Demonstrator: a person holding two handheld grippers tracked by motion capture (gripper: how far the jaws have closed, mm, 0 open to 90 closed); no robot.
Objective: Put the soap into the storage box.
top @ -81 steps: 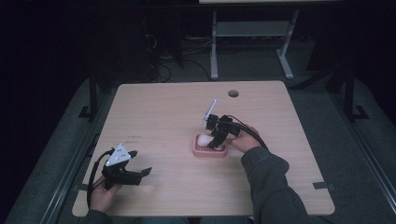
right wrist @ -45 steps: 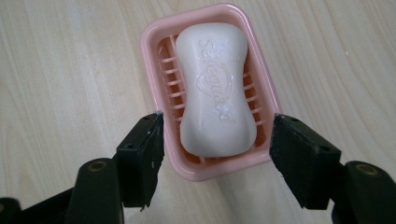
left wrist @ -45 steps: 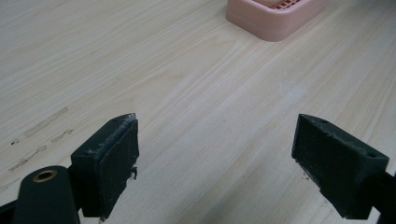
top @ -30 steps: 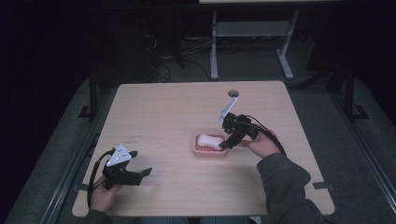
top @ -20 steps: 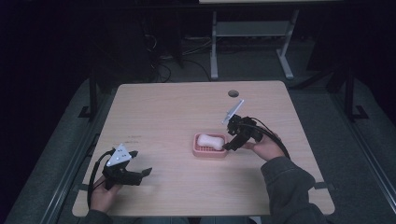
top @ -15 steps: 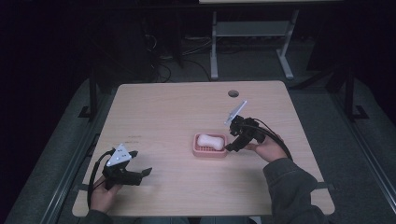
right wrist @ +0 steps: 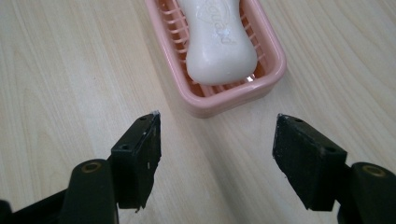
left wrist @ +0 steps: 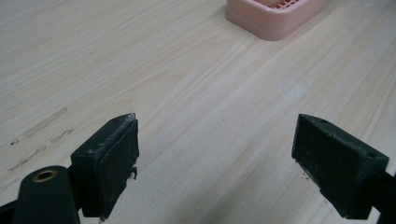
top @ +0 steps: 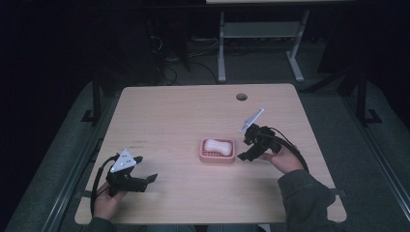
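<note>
Our right gripper (top: 243,150), jaws spread and empty, could knock the soap dish (top: 217,150) and spill its soap bar (top: 217,145) mid-table.

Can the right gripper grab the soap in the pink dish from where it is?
Probably yes. The right gripper is open, aimed at the soap in the dish, with bare table between them.

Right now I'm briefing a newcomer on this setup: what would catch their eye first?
The pink soap dish at the middle of the table, holding a white soap bar. Just right of it hovers the right gripper, jaws open toward the dish. The left gripper sits open at the near left corner.
</note>
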